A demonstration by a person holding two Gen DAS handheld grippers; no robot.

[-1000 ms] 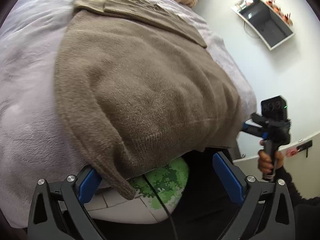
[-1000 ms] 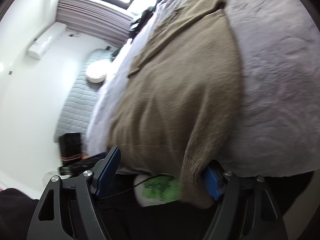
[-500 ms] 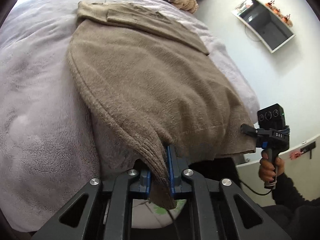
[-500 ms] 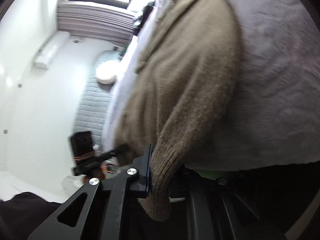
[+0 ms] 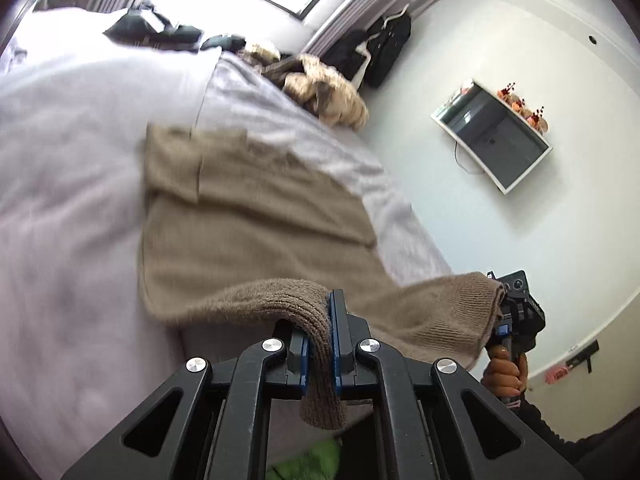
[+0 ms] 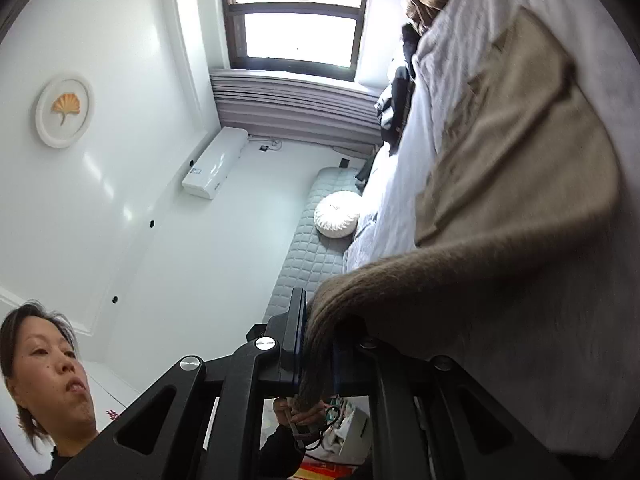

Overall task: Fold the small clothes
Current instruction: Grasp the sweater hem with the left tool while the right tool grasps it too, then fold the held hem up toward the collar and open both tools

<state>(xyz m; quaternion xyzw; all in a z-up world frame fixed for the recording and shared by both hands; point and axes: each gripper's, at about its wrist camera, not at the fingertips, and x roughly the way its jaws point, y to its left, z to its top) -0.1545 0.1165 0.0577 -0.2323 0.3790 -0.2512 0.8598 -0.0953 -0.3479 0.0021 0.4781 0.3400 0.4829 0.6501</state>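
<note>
A brown knit sweater lies flat on the bed, sleeves folded across its far end. My left gripper is shut on the ribbed hem at one near corner, lifted above the bed. My right gripper is shut on the other hem corner; it shows in the left wrist view at the right, holding the hem up. The sweater rises from the bed to the jaws in the right wrist view.
The pale grey bedcover stretches left and far. A pile of beige and dark clothes sits at the bed's far end. A wall screen hangs right. A padded bench with a white cushion stands beside the bed.
Both grippers closed on the sweater's hem corners, then lifted them up off the bed edge. The hem now hangs raised between the two grippers.
</note>
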